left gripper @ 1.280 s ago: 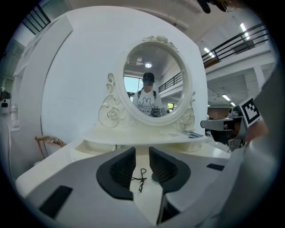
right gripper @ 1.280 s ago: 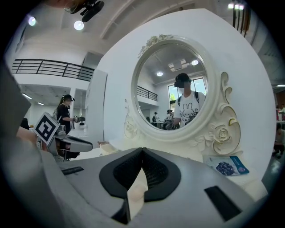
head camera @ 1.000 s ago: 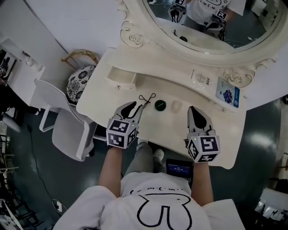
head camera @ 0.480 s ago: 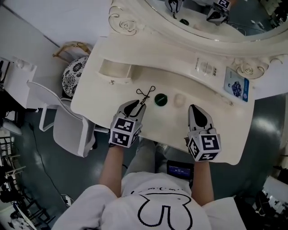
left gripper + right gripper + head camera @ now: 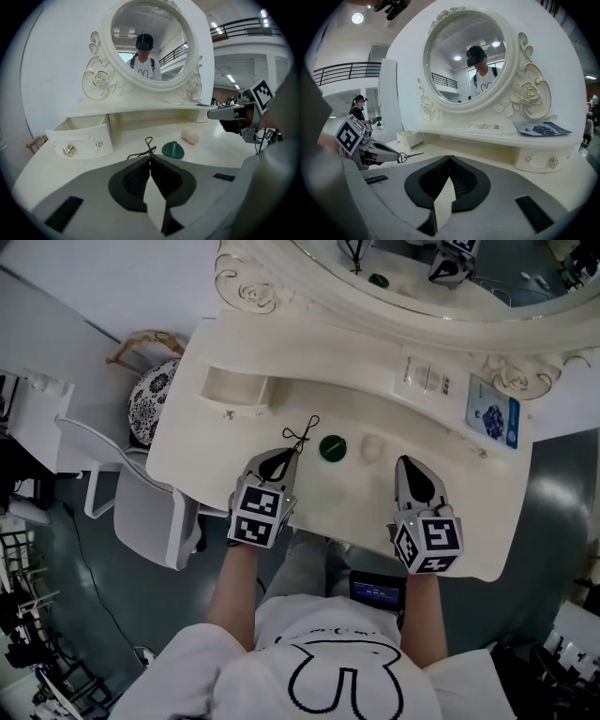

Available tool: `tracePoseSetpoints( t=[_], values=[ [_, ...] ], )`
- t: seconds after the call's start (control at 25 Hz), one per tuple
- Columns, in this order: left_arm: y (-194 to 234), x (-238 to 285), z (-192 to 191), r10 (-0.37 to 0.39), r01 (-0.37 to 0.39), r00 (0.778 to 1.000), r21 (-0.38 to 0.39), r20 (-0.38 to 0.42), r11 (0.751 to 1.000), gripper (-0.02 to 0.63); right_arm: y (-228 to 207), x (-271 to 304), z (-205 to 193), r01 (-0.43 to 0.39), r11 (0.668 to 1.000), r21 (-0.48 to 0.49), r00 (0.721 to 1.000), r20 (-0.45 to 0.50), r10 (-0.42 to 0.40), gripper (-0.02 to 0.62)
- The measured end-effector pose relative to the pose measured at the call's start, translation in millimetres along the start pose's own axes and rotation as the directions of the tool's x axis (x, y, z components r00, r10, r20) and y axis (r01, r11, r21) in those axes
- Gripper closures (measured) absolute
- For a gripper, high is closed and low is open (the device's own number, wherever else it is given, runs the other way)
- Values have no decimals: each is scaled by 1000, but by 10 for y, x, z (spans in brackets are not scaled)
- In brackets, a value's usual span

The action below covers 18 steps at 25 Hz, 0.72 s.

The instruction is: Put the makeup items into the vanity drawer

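Observation:
A black wire eyelash curler (image 5: pixel 302 432) lies on the vanity top (image 5: pixel 281 404), its near end between the tips of my left gripper (image 5: pixel 288 455). The jaws are closing and look shut on it (image 5: pixel 146 149). In the right gripper view the curler (image 5: pixel 411 154) sticks out of the left gripper's tips (image 5: pixel 397 157). A green round compact (image 5: pixel 332 447) and a beige sponge (image 5: pixel 373 447) lie just right of it. The small left drawer (image 5: pixel 234 390) stands open and looks empty. My right gripper (image 5: pixel 413 465) is shut on nothing, to the right above the tabletop.
An ornate oval mirror (image 5: pixel 450 296) backs the vanity. A white card (image 5: pixel 422 378) and a blue booklet (image 5: pixel 490 421) lie on the raised shelf. A shut drawer (image 5: pixel 541 159) sits at the right. A white chair (image 5: pixel 141 512) and patterned stool (image 5: pixel 155 404) stand left.
My left gripper's jaws have closed on the near end of the black curler. The right gripper stays as it was; the head view has shifted slightly.

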<state>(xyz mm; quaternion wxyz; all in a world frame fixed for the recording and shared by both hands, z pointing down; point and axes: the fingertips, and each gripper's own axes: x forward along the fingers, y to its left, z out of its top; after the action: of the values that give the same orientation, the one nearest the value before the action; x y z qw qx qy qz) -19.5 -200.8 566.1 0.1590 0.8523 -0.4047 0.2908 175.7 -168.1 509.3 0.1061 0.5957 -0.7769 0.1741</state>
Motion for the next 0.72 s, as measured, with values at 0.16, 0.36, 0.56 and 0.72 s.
tracePoseSetpoints(
  t=[0.16,0.36,0.56,0.72],
  values=[
    [13,-86,86,18,-18,1000,2,17,1000,580,22,-28,104,-8,1000,-6,1000,22,8,584],
    [57,-227,260,51,-51,997,-2,63,999,580,52,-75,324,-19,1000,-24,997,70,21,584],
    [90,-476,460,78,-78,991,2,108,997,580,112,-177,597,-27,999,-40,992,125,32,584],
    [138,-651,597,112,-117,983,26,147,993,580,222,-229,785,-46,997,-69,984,166,57,584]
  ],
)
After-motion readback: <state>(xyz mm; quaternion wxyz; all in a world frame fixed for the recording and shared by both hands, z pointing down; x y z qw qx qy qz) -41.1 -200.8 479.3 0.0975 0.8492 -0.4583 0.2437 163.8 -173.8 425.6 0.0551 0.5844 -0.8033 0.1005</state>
